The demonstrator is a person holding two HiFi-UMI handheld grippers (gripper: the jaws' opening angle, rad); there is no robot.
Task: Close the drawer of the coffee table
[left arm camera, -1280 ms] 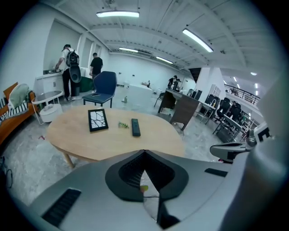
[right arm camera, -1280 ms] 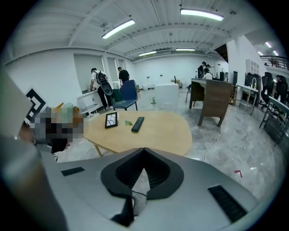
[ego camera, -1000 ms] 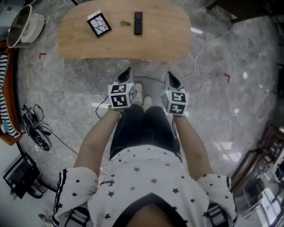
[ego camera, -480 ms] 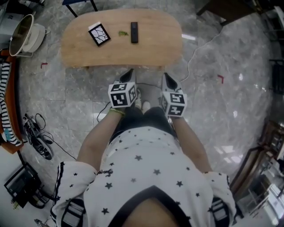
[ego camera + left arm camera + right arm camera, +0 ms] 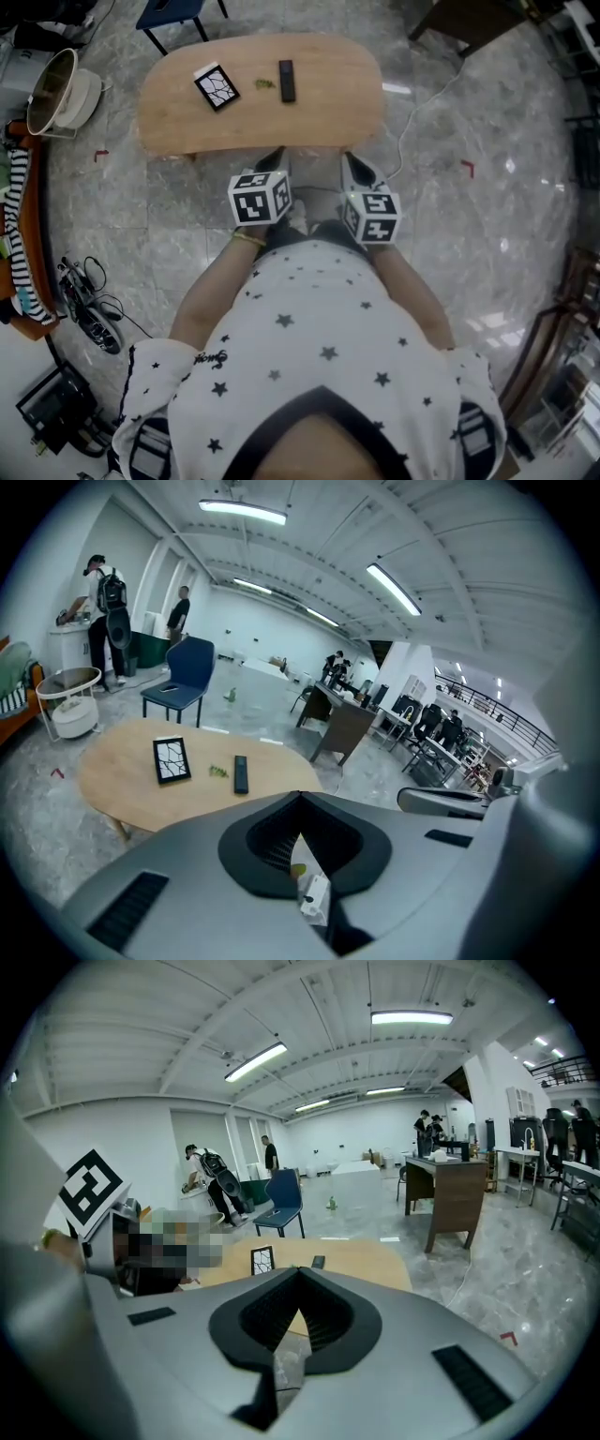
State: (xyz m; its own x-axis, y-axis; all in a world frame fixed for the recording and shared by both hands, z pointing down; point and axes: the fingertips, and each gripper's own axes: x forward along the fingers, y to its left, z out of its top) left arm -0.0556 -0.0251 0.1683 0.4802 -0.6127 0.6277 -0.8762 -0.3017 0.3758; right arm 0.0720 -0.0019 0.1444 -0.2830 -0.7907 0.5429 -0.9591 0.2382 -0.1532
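The oval wooden coffee table (image 5: 328, 94) stands in front of the person; no drawer shows in any view. On its top lie a black-and-white patterned frame (image 5: 216, 85), a small green thing (image 5: 263, 84) and a black remote (image 5: 287, 80). My left gripper (image 5: 276, 156) and right gripper (image 5: 352, 161) are held side by side just short of the table's near edge, both pointing at it and shut on nothing. The left gripper view looks over its closed gripper (image 5: 300, 794) onto the table (image 5: 122, 771), frame (image 5: 172, 760) and remote (image 5: 241, 773). The right gripper (image 5: 298, 1269) also faces the table (image 5: 356, 1260).
A white round pot (image 5: 56, 89) and a blue chair (image 5: 173, 14) stand beyond the table's left end. A white cable (image 5: 422, 112) runs over the marble floor at right. Striped cloth (image 5: 14, 234) and tangled wires (image 5: 84, 300) lie at left. People stand far off (image 5: 103, 592).
Both grippers have risen, staying side by side and shut. The person's body fills more of the head view and the table now sits smaller and farther below.
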